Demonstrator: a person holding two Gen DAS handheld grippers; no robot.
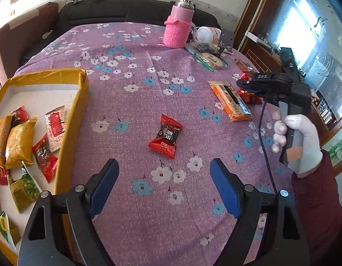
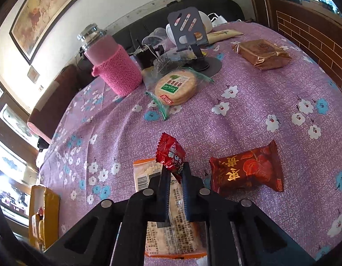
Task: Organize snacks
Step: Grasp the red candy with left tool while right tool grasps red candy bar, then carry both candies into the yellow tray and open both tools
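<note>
On my far left sat the yellow box [image 1: 81, 102], its white floor already holding a gold packet [image 1: 19, 143], a white-and-red packet [image 1: 55, 130], a red packet [image 1: 45, 158] and a green one [image 1: 25, 190]. Just right of the box, my left gripper [image 1: 164, 173] hung over the purple flowered tablecloth [image 1: 131, 51] with its blue-padded jaws spread wide and nothing between them. A little ahead of those jaws a small red candy [image 1: 166, 139] lay alone on the cloth, well apart from the box.

Further right lay a long orange cracker pack [image 1: 229, 98], and beyond it, at the table's far side, a round rice-cracker pack [image 2: 176, 87] next to a bottle in a pink knitted sleeve [image 1: 177, 30].

On the right my gloved hand [image 1: 295, 139] held the right gripper [image 2: 175, 173]. Through its own camera I saw its jaws clenched on a red wrapped candy [image 2: 171, 155], pinched by its lower end, with the rest sticking up above the fingertips, over the orange pack. Beside it to the right a larger dark-red packet [image 2: 248, 170] rested on the cloth, and a copper-foil pack [image 2: 262, 54] lay far off.
</note>
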